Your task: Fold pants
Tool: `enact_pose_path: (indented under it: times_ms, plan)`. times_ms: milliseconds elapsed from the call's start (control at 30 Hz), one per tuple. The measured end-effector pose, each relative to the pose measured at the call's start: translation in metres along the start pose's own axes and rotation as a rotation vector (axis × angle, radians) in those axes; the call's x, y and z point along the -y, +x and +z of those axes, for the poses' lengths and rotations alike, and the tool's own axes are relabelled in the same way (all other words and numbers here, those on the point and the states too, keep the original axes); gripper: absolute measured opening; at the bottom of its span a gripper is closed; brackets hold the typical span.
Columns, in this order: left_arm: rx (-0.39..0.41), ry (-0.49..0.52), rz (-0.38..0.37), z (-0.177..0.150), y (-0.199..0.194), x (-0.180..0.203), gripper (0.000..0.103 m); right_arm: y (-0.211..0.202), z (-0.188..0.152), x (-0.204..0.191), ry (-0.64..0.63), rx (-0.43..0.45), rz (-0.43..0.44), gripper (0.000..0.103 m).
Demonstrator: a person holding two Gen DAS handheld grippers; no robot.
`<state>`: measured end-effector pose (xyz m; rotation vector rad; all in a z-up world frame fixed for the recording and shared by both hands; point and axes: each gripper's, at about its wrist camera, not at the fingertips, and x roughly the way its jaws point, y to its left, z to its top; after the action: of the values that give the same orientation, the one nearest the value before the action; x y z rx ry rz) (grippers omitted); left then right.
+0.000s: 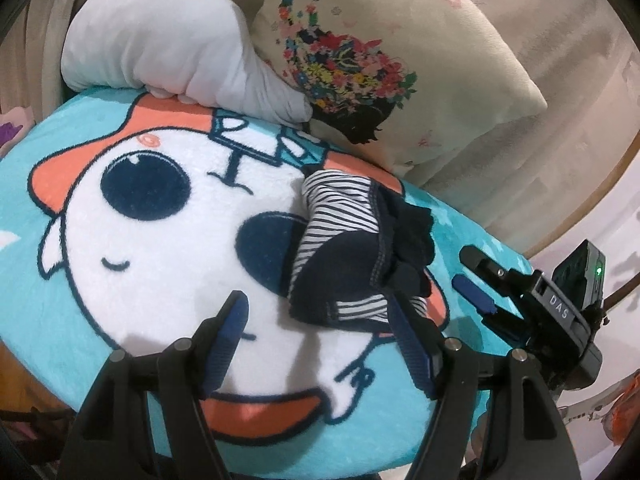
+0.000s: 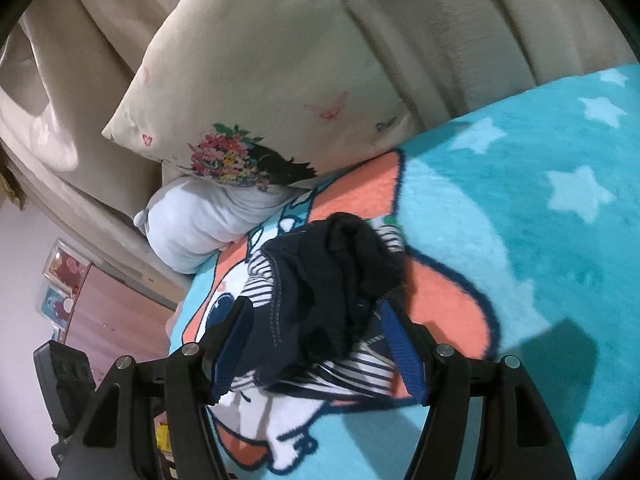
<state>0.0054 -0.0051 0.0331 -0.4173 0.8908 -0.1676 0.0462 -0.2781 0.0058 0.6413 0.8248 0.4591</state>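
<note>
A teal cartoon blanket [image 1: 48,184] carries the pants [image 1: 352,248], a crumpled navy and striped heap near its back edge, by the pillow [image 1: 400,40]. Both grippers, left [image 1: 320,312] and right [image 2: 316,320], have wide jaws; the pants lie partly between the right's.

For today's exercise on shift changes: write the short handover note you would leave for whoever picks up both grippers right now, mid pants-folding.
Left gripper: open, holding nothing, low over the blanket beside the pants.
Right gripper: open, its fingers either side of the pants' dark edge, not clamped.
Pants: small navy and striped pair, bunched in a heap on the cartoon blanket, near the floral pillow.
Done: no neat fold visible.
Left: spread flat, fold, smooth.
</note>
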Motion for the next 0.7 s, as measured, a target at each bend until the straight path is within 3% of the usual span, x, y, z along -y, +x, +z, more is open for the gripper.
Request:
enact_pose_path:
  times_ms: [167,367,700]
  plan:
    - [0.014,-0.002,0.009,-0.005,0.0,0.005,0.071,-0.015,-0.004,0.011,0.017,0.015,-0.013,0.071]
    - [-0.03,-0.008,0.016,-0.011,0.012,0.001,0.071,-0.026,-0.007,0.019,0.033,0.034,-0.024,0.071]
    - [0.017,-0.027,0.084,-0.006,0.006,-0.025,0.071,-0.005,-0.016,0.005,-0.032,-0.017,-0.074,0.072]
